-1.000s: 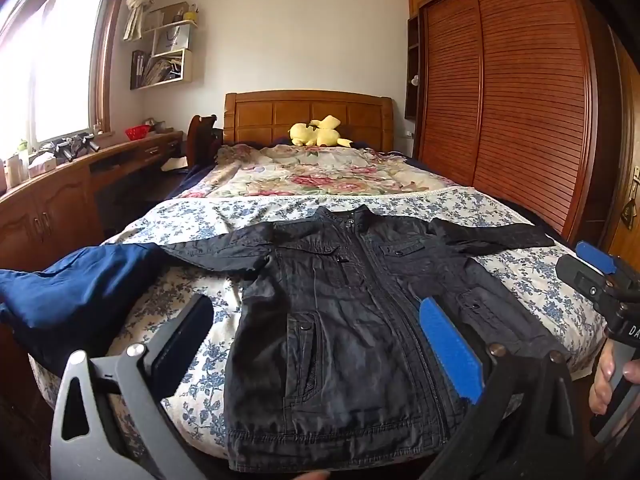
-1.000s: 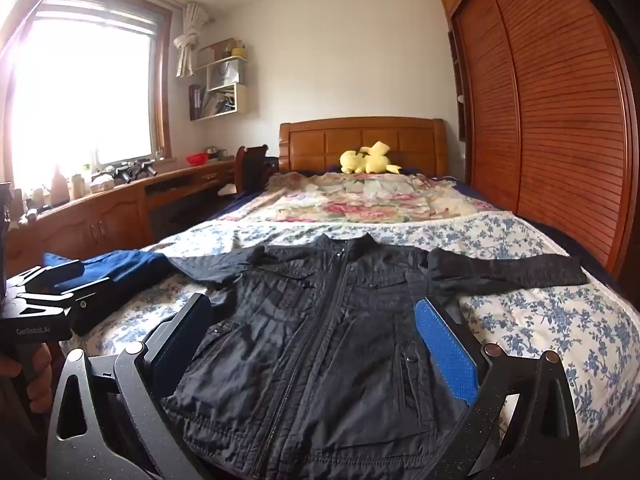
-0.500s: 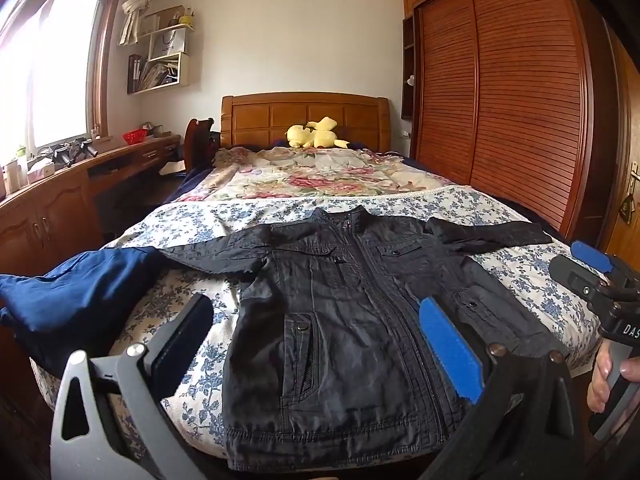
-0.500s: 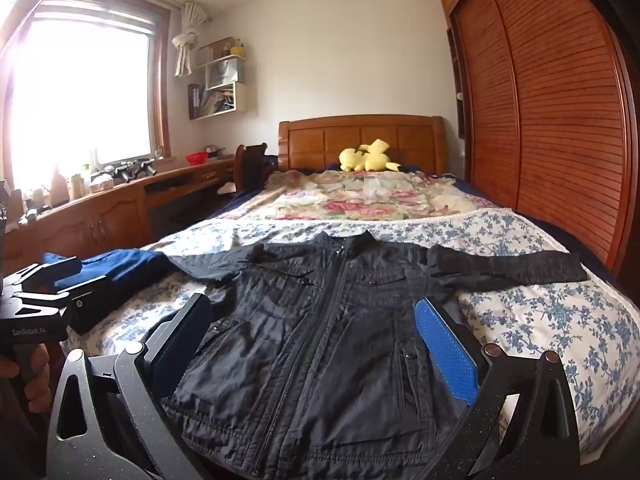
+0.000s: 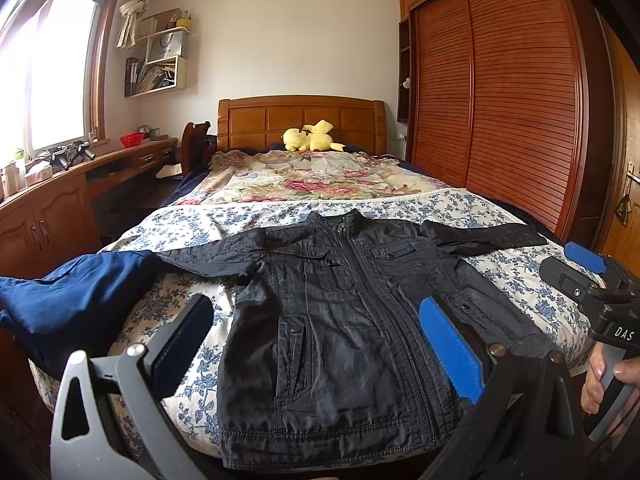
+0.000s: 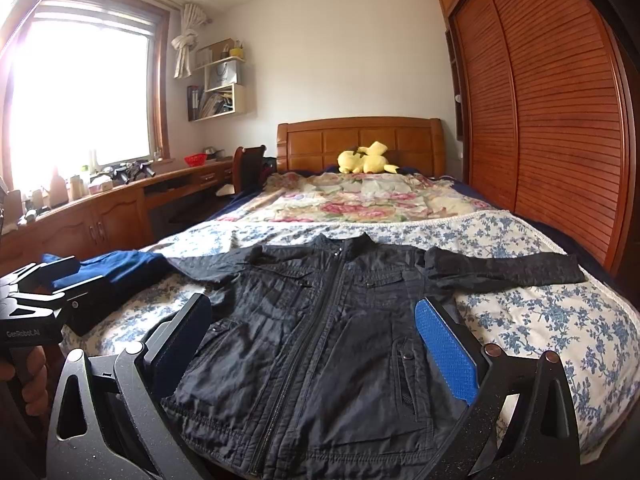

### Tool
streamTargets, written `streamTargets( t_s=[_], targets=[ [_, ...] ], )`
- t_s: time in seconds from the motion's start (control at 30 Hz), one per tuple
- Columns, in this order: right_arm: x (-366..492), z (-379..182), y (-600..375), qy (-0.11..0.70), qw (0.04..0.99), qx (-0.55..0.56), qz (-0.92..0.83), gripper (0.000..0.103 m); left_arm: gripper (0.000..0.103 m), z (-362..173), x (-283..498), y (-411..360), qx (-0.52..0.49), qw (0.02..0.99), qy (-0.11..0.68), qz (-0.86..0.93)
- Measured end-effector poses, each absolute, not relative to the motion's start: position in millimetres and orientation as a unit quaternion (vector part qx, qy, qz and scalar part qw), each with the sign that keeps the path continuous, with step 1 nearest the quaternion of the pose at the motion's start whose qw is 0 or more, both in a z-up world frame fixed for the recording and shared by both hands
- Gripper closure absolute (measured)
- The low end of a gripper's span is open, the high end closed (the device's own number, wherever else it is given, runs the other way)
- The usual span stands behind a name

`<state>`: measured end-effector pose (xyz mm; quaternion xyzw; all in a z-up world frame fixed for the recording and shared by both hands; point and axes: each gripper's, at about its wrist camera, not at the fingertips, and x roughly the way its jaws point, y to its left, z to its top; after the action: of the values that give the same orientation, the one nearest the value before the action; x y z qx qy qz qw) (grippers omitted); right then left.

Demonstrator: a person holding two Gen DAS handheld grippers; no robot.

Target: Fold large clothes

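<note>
- Lying flat and face up at the foot of the bed (image 5: 224,216), the black jacket (image 5: 344,312) is zipped, with its collar toward the headboard and both sleeves stretched out sideways.
- The left tool (image 5: 316,344) hovers above the jacket's hem, level and pointing up the bed; its fingers stand wide apart with nothing between them.
- The right tool (image 6: 312,344) hovers likewise over the hem, fingers wide and empty (one blue pad faces inward).
- In the left wrist view the right hand (image 5: 604,376) wraps its tool's handle at the frame's right edge; the left hand (image 6: 28,380) shows the same way in the right wrist view.
- A blue garment (image 5: 72,300) lies at the bed's left edge, touching the jacket's sleeve end.
- A yellow plush toy (image 5: 310,141) rests by the headboard.
</note>
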<state>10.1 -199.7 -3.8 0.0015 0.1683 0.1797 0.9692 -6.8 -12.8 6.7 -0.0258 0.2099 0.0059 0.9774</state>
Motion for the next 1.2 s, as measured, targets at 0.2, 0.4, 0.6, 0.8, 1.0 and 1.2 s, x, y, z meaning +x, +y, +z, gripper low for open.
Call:
streamTargets(
  t_s=[0.2, 0.4, 0.6, 0.8, 1.0, 1.2],
  targets=[
    [9.9, -3.6, -199.8, 0.169, 0.969, 0.001, 0.179, 0.000, 0.000, 9.8, -9.7, -15.2, -0.025, 0.978, 0.207, 0.004],
    [9.5, -3.7, -199.1, 0.168, 0.970, 0.000, 0.178, 0.000, 0.000, 10.9, -11.2, -15.5, -0.025, 0.978, 0.206, 0.004],
    [9.1, -3.7, -199.5, 0.168, 0.970, 0.000, 0.179, 0.000, 0.000, 11.4, -11.1, -15.8, -0.024, 0.978, 0.206, 0.004],
    [8.4, -3.6, -199.8, 0.167, 0.970, 0.001, 0.179, 0.000, 0.000, 13.5, -11.0, -16.6, -0.024, 0.978, 0.206, 0.004],
    [7.7, -3.8, -200.3, 0.167, 0.970, 0.001, 0.178, 0.000, 0.000, 16.4, -12.7, -17.9, -0.021, 0.979, 0.203, 0.003],
    [7.5, -3.6, -200.5, 0.167, 0.970, 0.001, 0.179, 0.000, 0.000, 16.6, -13.4, -19.1, -0.022, 0.979, 0.203, 0.004]
  ],
)
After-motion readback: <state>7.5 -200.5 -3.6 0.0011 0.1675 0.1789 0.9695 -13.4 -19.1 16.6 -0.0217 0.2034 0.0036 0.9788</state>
